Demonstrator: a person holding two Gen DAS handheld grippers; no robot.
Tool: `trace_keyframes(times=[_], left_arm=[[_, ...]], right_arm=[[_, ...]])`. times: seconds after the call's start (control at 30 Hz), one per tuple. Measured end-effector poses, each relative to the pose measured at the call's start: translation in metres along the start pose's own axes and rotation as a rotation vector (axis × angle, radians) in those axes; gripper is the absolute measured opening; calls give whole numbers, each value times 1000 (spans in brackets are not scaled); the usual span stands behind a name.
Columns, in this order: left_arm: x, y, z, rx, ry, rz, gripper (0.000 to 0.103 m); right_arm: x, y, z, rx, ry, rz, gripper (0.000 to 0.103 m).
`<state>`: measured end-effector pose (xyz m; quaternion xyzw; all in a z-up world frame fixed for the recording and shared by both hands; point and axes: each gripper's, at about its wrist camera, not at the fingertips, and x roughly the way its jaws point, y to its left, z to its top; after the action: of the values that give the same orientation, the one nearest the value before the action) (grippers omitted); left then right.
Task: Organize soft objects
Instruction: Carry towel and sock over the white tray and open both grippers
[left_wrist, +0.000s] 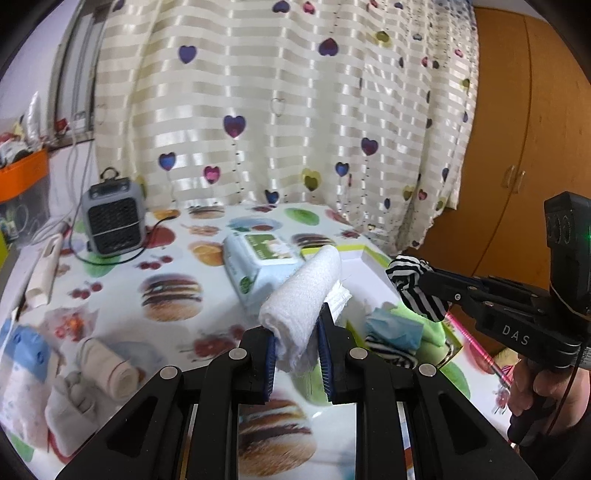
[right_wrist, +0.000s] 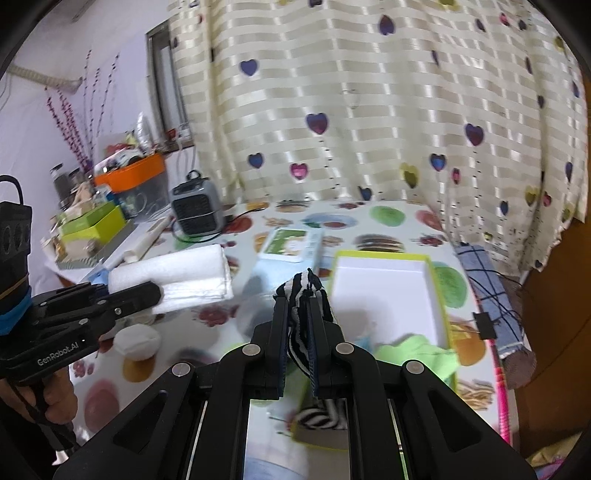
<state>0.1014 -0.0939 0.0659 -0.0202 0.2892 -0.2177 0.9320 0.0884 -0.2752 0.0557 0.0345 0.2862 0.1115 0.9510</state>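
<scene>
Two obstacles near box (right_wrist: 436, 295): tissue pack (right_wrist: 291, 245), heater (right_wrist: 197, 210).

Each view looks from the wrist forward along its own gripper, tilted down over the surface (left_wrist: 122, 295) toward the curtain (left_wrist: 295, 110). The left view sits close above its left gripper (left_wrist: 295, 345) and catches the right gripper (left_wrist: 413, 280) entering from its right edge. The right view (just as close) looks past its right gripper (right_wrist: 297, 314) and has the left one at its left edge. Both share the fan (left_wrist: 112, 218), the box (right_wrist: 388, 277) and the curtain.
</scene>
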Motion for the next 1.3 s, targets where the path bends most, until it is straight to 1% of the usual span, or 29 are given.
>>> trace_keyframes(times=[0.3, 0.47, 0.63, 0.93, 1.1, 1.13, 1.2, 1.23, 1.27, 1.3], left_arm=[[31, -23, 11, 9, 30, -41, 19], [53, -35, 16, 8, 56, -51, 19], [74, -46, 19, 2, 86, -60, 19], [105, -59, 24, -11, 145, -50, 19], [122, -67, 24, -14, 180, -36, 19], [126, -68, 25, -16, 185, -34, 19], [132, -71, 26, -21, 189, -26, 19], [136, -73, 27, -23, 192, -25, 19], [140, -75, 27, -21, 197, -23, 19], [144, -77, 27, -21, 205, -20, 19]], right_arm=[[7, -30, 2, 46, 7, -23, 10], [19, -49, 3, 70, 21, -40, 10], [37, -69, 0, 102, 55, -49, 10], [66, -94, -5, 143, 110, -61, 10], [76, -100, -8, 144, 142, -66, 10], [75, -100, -8, 141, 136, -72, 14], [72, -101, -8, 140, 120, -72, 26], [69, -102, -8, 142, 109, -71, 40], [68, -103, -8, 145, 102, -71, 51], [66, -104, -8, 149, 96, -71, 52]])
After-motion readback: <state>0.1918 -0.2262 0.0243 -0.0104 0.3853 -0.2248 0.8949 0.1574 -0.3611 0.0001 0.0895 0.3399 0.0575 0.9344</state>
